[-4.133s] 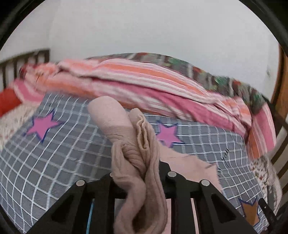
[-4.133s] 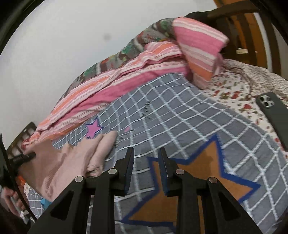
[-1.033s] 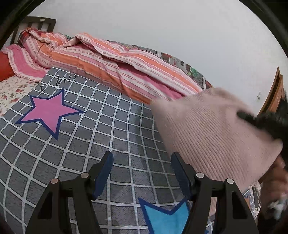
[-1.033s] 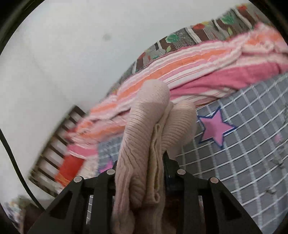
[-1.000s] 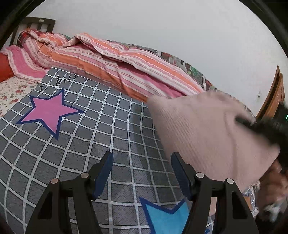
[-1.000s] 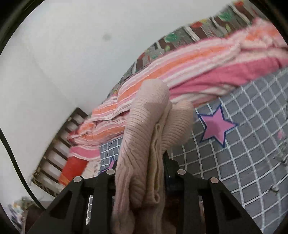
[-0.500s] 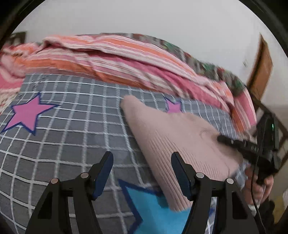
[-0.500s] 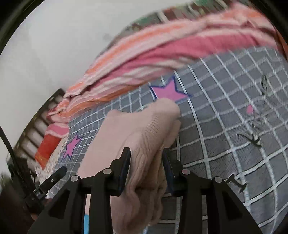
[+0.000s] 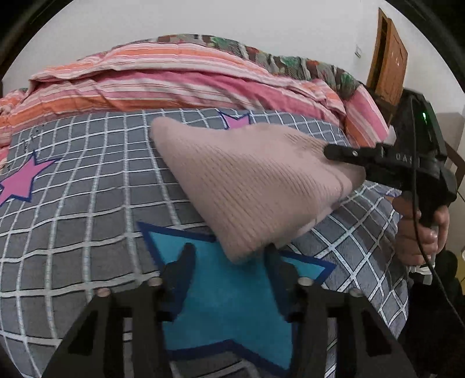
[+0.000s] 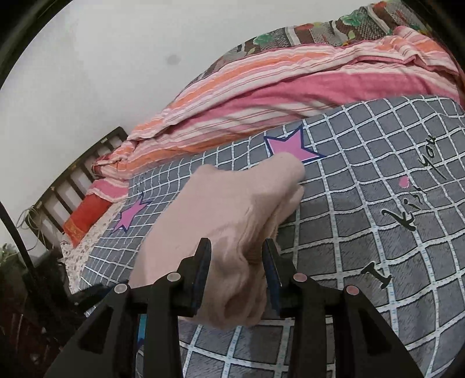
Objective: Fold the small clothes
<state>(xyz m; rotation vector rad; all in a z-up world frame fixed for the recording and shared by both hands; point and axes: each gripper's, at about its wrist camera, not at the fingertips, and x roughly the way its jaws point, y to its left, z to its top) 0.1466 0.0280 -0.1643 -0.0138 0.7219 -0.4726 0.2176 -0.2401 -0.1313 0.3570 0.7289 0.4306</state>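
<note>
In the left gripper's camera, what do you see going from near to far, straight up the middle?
Left gripper → blue star → pink knit → small pink star → striped quilt → wall

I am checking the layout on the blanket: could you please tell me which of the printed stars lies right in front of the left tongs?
The blue star: it sits directly under the left tongs, while both pink stars lie farther off.
</note>
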